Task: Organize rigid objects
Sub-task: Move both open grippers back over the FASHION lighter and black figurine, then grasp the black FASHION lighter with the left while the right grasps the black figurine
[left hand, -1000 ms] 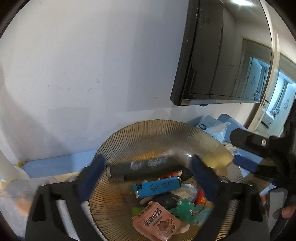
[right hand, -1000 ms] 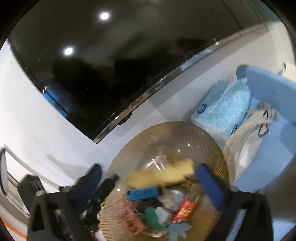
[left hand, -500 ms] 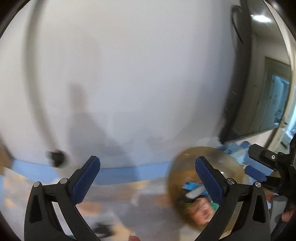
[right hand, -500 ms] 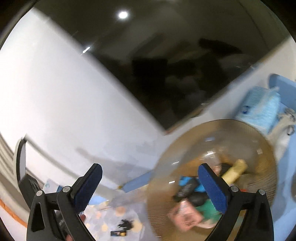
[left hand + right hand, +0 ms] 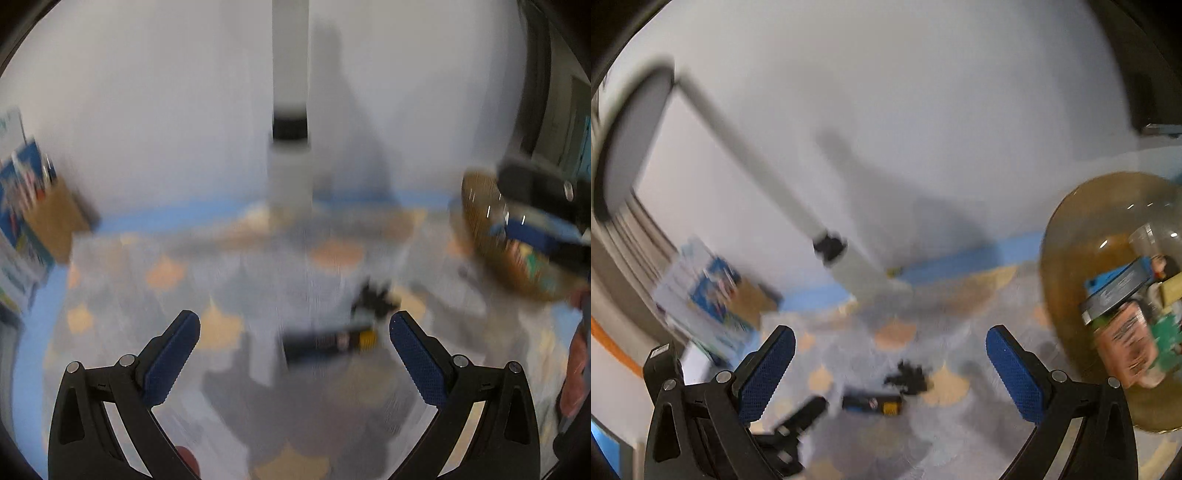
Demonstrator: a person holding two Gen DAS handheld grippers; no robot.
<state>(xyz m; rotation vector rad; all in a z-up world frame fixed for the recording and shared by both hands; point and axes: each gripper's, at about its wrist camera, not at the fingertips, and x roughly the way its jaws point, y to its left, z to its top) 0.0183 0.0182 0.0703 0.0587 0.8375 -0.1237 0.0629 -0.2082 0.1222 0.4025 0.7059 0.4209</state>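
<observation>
Both claws gape, empty — left claw, right claw. The small dark bar with a yellow end lies on the patterned desk cloth, left of the ribbed amber glass bowl. Straddle its narrow width squarely — the frames are blurred, so steady first.

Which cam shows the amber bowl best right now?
Right wrist. The amber bowl shows most of its rim and the items inside, though blurred. In the left wrist view the bowl is smaller, smeared, and partly covered by the right gripper.
</observation>
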